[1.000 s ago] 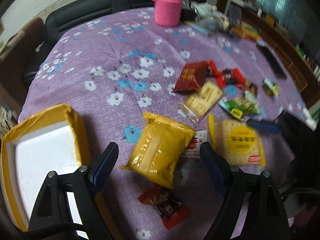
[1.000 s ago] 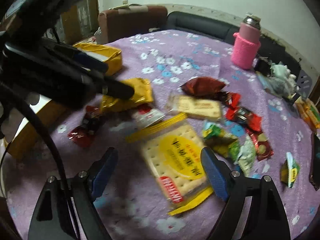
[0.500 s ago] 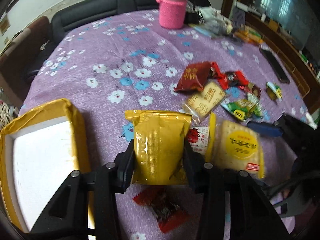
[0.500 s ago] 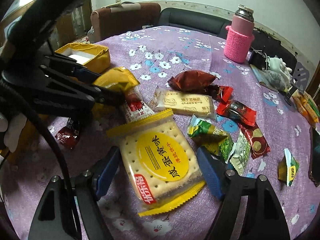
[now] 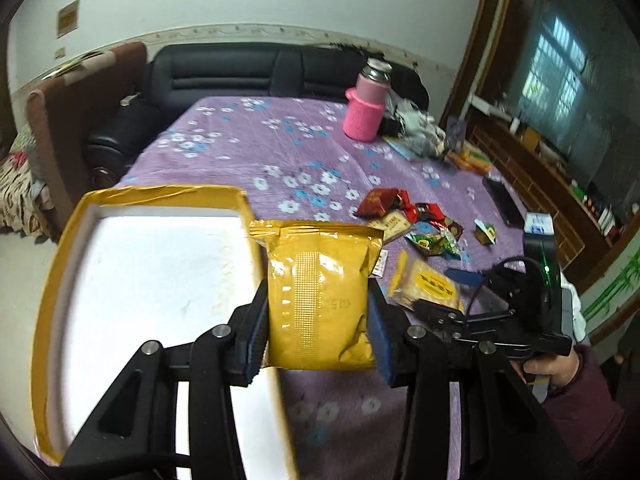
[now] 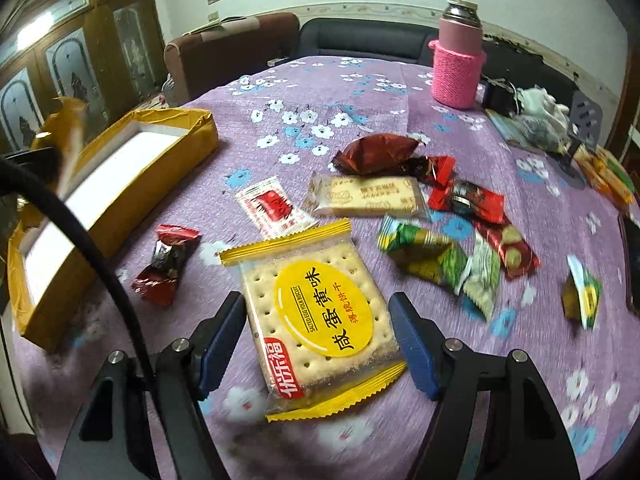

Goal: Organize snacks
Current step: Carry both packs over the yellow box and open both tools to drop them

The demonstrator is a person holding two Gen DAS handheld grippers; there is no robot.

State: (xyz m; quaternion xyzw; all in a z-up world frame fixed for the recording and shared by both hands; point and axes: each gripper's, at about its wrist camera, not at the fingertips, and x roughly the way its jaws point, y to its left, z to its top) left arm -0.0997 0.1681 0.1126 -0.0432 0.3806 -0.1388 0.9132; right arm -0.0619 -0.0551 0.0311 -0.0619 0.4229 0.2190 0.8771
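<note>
My left gripper point(image 5: 318, 334) is shut on a yellow snack bag point(image 5: 318, 292) and holds it up above the table, beside the right wall of an open yellow box with a white floor point(image 5: 160, 280). The box also shows in the right wrist view point(image 6: 120, 168). My right gripper point(image 6: 318, 328) is open, its fingers on either side of a cracker pack with a yellow label point(image 6: 316, 312) that lies flat on the purple cloth. The cracker pack point(image 5: 430, 286) and right gripper point(image 5: 440, 312) also show in the left wrist view.
Loose snacks lie on the cloth: a small red candy point(image 6: 166, 264), a white-red sachet point(image 6: 272, 206), a beige biscuit bar point(image 6: 366, 196), a dark red bag point(image 6: 376, 152), green packs point(image 6: 424, 256), red wrappers point(image 6: 476, 200). A pink flask point(image 6: 458, 68) stands far back.
My left gripper closed on the yellow bag, lifted it off the cloth and carried it left toward the box. My right gripper moved closer around the cracker pack.
</note>
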